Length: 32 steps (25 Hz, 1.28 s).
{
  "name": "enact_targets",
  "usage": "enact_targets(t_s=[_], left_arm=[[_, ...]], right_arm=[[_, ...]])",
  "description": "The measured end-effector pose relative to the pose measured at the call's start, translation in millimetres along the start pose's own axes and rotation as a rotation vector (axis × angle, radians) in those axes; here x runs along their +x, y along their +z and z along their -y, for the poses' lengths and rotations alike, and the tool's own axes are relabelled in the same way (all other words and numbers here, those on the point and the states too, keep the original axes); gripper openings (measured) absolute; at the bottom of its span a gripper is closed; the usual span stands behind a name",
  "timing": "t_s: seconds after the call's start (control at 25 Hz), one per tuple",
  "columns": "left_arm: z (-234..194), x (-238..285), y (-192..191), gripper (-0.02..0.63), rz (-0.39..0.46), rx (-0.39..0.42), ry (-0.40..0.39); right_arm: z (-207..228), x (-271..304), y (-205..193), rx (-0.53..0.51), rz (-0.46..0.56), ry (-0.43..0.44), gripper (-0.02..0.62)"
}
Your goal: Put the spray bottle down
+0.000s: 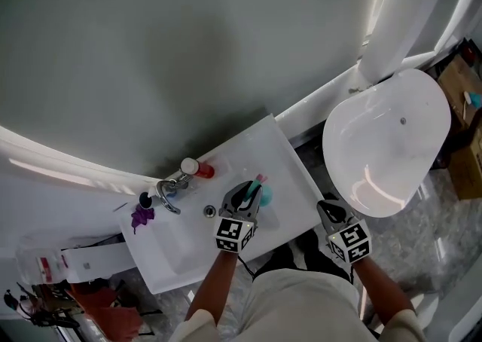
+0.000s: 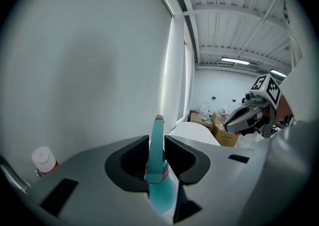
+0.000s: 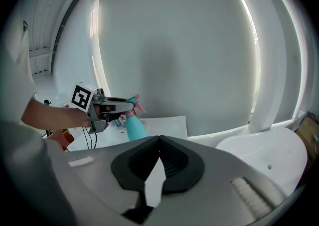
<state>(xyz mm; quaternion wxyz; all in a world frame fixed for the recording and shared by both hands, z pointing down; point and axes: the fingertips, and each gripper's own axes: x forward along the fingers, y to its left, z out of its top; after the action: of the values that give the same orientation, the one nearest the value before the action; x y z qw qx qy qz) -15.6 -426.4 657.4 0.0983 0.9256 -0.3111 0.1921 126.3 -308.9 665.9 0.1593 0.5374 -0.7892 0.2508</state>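
The left gripper (image 1: 247,196) pinches the spray bottle (image 1: 263,196) by its neck between its fingers, nearly upright over the washbasin (image 1: 277,151), probably to stand it there, while the right gripper (image 1: 328,209), fingers pressed together and empty, hangs aside.

Grey wall (image 1: 188,47) rises behind white washbasin (image 1: 280,161) and toilet (image 1: 392,145).

A white toilet (image 1: 392,145) stands beside the sink (image 1: 260,145) with its faucet (image 1: 167,191).

Teal spray bottle (image 1: 265,196), upright over washbasin (image 1: 263,145)
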Motion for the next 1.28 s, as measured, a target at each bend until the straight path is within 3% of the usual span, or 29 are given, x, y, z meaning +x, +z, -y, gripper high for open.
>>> enact_targets(t_s=[0.48,0.8,1.28], left_arm=[[-79,63,-27,0.1,-0.025,0.065,0.027],[-127,101,-41,0.1,-0.023,0.108,0.092],[-168,135,-68,0.1,-0.018,0.067,0.138]], right_arm=[[-3,64,-3,0.021,-0.054,-0.037,0.011],[-8,101,-5,0.033,-0.076,-0.047,0.01],[-14,123,-19,0.054,-0.119,-0.043,0.01]])
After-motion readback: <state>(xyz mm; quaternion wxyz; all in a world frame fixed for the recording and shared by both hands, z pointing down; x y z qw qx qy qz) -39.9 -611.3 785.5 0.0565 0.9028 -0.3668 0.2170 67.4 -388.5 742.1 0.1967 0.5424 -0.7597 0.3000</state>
